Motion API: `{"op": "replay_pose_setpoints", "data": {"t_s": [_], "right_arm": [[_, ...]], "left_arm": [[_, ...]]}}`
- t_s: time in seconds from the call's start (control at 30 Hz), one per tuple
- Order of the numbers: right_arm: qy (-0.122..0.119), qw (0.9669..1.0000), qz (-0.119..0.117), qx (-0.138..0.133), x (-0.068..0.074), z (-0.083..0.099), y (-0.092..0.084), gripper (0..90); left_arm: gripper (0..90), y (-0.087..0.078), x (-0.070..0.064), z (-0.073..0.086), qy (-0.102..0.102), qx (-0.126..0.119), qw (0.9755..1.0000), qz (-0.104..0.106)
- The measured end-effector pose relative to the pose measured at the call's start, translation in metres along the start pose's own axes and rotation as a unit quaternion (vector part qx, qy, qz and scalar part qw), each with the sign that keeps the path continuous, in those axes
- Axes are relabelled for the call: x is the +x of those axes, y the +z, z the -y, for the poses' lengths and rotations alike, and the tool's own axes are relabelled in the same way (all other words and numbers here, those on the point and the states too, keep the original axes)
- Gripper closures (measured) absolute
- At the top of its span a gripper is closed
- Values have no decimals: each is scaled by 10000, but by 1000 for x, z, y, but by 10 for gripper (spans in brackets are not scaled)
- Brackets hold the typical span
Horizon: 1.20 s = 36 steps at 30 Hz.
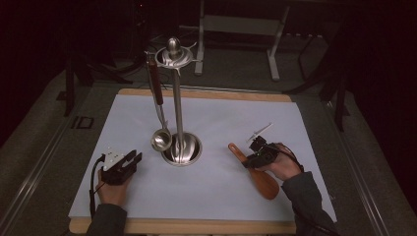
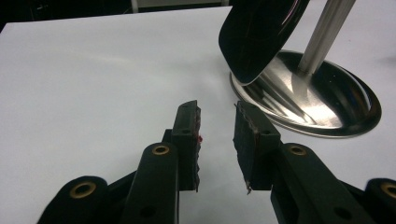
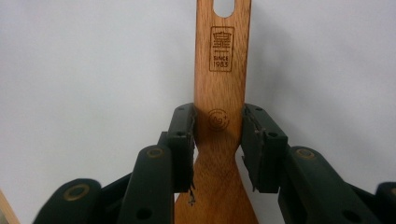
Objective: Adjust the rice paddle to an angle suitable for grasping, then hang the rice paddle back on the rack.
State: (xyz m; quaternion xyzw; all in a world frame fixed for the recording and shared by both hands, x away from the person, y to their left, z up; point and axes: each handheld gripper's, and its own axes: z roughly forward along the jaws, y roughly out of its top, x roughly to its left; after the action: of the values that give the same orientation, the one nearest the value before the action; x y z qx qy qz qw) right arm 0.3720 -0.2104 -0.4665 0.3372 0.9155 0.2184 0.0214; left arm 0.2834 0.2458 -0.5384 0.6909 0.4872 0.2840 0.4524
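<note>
A wooden spatula (image 1: 266, 184) lies on the white mat (image 1: 221, 118) at the right, with its handle pointing toward the stand. My right gripper (image 1: 249, 160) is shut on its neck; in the right gripper view both pads press the sides of the spatula (image 3: 220, 46) at the gripper (image 3: 218, 116). A steel utensil stand (image 1: 178, 98) rises mid-table, and a ladle (image 1: 161, 140) hangs from its top ring. My left gripper (image 1: 134, 158) rests at the left, open and holding nothing (image 2: 215, 109), just short of the ladle bowl (image 2: 257, 32) and the stand's base (image 2: 322, 107).
The mat covers a wooden tabletop whose bare edge (image 1: 196, 226) runs along the front. Behind the table a grey metal frame (image 1: 273, 44) stands on the dark floor. Open mat lies between the stand and both hands.
</note>
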Motion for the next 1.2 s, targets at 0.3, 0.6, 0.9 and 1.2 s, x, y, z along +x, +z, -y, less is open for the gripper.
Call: {"op": "replay_pose_setpoints", "data": {"t_s": [0.3,0.6,0.9,1.2], "right_arm": [[-149,9975,-130,-677,10,-3,-8,663],[-306,9922,-235,-1184,20,-6,-14,663],[-360,9857,-326,-1613,27,-9,-18,663],[-471,9777,-416,-2005,34,-15,-21,663]], "left_arm": [[704,0,-1,0,50,16,10000,-21],[701,0,-1,0,45,30,10000,-22],[701,0,-1,0,62,22,10000,-22],[701,0,-2,0,69,20,10000,-20]]}}
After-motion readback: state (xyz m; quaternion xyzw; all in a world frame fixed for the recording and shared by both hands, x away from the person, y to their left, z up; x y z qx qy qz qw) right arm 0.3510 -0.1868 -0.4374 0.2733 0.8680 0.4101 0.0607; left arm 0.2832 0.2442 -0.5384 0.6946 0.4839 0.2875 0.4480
